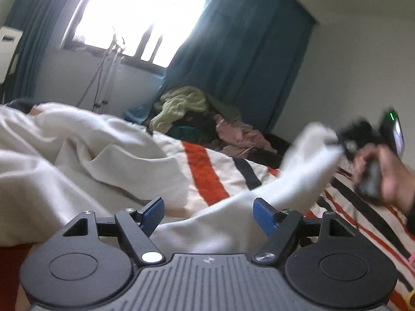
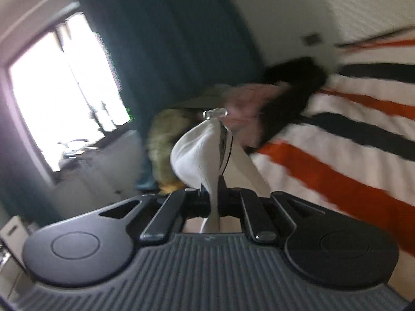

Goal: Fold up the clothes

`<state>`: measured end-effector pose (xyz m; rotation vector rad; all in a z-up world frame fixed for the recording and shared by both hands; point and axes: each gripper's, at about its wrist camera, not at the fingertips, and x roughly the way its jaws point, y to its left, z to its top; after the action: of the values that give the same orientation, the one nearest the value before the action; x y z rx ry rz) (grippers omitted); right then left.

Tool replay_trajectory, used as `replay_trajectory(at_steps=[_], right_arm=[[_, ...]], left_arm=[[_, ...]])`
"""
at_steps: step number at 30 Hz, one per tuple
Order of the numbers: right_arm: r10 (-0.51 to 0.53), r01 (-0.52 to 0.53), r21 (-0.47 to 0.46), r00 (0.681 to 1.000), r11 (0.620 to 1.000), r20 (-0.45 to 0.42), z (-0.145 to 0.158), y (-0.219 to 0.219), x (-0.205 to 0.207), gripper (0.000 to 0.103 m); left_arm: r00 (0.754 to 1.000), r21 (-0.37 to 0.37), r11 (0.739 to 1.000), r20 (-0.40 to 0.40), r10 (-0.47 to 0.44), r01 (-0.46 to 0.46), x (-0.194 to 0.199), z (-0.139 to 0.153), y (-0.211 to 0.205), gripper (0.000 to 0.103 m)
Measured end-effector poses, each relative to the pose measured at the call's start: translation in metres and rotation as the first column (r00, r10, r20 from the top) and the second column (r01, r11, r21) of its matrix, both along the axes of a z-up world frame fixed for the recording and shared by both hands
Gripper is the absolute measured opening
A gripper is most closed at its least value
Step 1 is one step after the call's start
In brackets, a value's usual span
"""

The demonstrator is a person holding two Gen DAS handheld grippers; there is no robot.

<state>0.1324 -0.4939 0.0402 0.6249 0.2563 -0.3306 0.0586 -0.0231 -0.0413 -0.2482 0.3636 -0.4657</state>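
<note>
A white garment (image 1: pixel 298 160) stretches across the striped bed cover (image 1: pixel 207 171). Its near end lies between the blue pads of my left gripper (image 1: pixel 207 207), which stands open without pressing on it. The far end is pulled up to the right, where a hand holds my right gripper (image 1: pixel 345 142), blurred by motion. In the right wrist view the right gripper (image 2: pixel 211 194) is shut on the white garment (image 2: pixel 197 150). The cloth bunches forward from the jaws and shows a dark-edged band on one side.
A rumpled cream blanket (image 1: pixel 77 142) covers the left of the bed. A pile of clothes (image 1: pixel 186 103), yellow-green, pink and dark, sits at the far end by the teal curtain (image 1: pixel 233 51). The pile of clothes (image 2: pixel 166 134) and the striped cover (image 2: pixel 337 140) also show in the right wrist view.
</note>
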Motion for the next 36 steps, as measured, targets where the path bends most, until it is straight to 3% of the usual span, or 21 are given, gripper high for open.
replay_trajectory(at_steps=[4, 6, 8, 12, 14, 16, 18, 21, 24, 27, 29, 30, 31, 34, 36], right_arm=[[-0.082, 0.116, 0.183, 0.98, 0.976, -0.181, -0.064, -0.053, -0.059, 0.008], [-0.06, 0.13, 0.202, 0.945, 0.971, -0.32, -0.09, -0.066, -0.074, 0.009], [-0.024, 0.127, 0.232, 0.916, 0.964, -0.401, -0.111, -0.072, -0.089, 0.01], [-0.02, 0.18, 0.429, 0.936, 0.885, -0.352, -0.137, -0.087, -0.123, 0.014], [-0.035, 0.209, 0.5, 0.942, 0.84, -0.334, -0.145, -0.09, -0.136, 0.027], [-0.055, 0.229, 0.552, 0.948, 0.802, -0.314, -0.149, -0.091, -0.144, 0.052], [-0.062, 0.218, 0.578, 0.958, 0.786, -0.278, -0.149, -0.09, -0.15, 0.053], [-0.065, 0.21, 0.518, 0.956, 0.829, -0.284, -0.141, -0.087, -0.145, 0.052], [-0.118, 0.267, 0.485, 0.942, 0.833, -0.315, -0.145, -0.094, -0.139, 0.051], [-0.166, 0.311, 0.584, 0.943, 0.75, -0.288, -0.166, -0.11, -0.14, 0.05], [-0.175, 0.32, 0.606, 0.942, 0.728, -0.287, -0.178, -0.114, -0.137, 0.048], [-0.171, 0.314, 0.6, 0.943, 0.735, -0.285, -0.178, -0.115, -0.136, 0.042], [-0.166, 0.307, 0.591, 0.945, 0.746, -0.282, -0.177, -0.115, -0.135, 0.026], [-0.149, 0.277, 0.561, 0.953, 0.78, -0.263, -0.172, -0.116, -0.134, 0.01], [-0.149, 0.256, 0.55, 0.961, 0.795, -0.231, -0.165, -0.116, -0.134, 0.007]], left_arm=[[1.0, 0.062, 0.998, -0.004, -0.008, 0.008, -0.014, -0.004, -0.017, 0.077], [1.0, 0.095, 0.996, -0.023, 0.007, -0.004, -0.019, -0.009, -0.018, 0.077], [0.997, 0.133, 0.991, -0.058, 0.042, -0.034, -0.016, -0.01, -0.02, 0.077], [0.986, 0.12, 0.99, -0.141, 0.09, -0.073, -0.011, -0.011, -0.01, 0.077], [0.979, 0.13, 0.986, -0.161, 0.125, -0.105, -0.011, -0.012, -0.005, 0.077], [0.973, 0.129, 0.983, -0.177, 0.151, -0.129, -0.01, -0.011, 0.001, 0.077], [0.965, 0.117, 0.982, -0.196, 0.172, -0.151, -0.012, -0.008, 0.009, 0.077], [0.953, 0.101, 0.977, -0.224, 0.206, -0.188, -0.01, -0.007, 0.016, 0.078], [0.94, 0.107, 0.969, -0.24, 0.242, -0.222, -0.009, -0.01, 0.022, 0.078], [0.928, 0.109, 0.962, -0.257, 0.27, -0.25, -0.006, -0.013, 0.027, 0.078], [0.919, 0.107, 0.957, -0.268, 0.289, -0.27, -0.004, -0.015, 0.029, 0.078], [0.914, 0.111, 0.953, -0.27, 0.303, -0.283, -0.003, -0.016, 0.029, 0.078], [0.909, 0.117, 0.947, -0.267, 0.321, -0.3, -0.003, -0.016, 0.029, 0.078], [0.892, 0.135, 0.926, -0.251, 0.375, -0.351, -0.003, -0.015, 0.029, 0.078], [0.889, 0.126, 0.924, -0.252, 0.381, -0.361, -0.002, -0.015, 0.03, 0.078]])
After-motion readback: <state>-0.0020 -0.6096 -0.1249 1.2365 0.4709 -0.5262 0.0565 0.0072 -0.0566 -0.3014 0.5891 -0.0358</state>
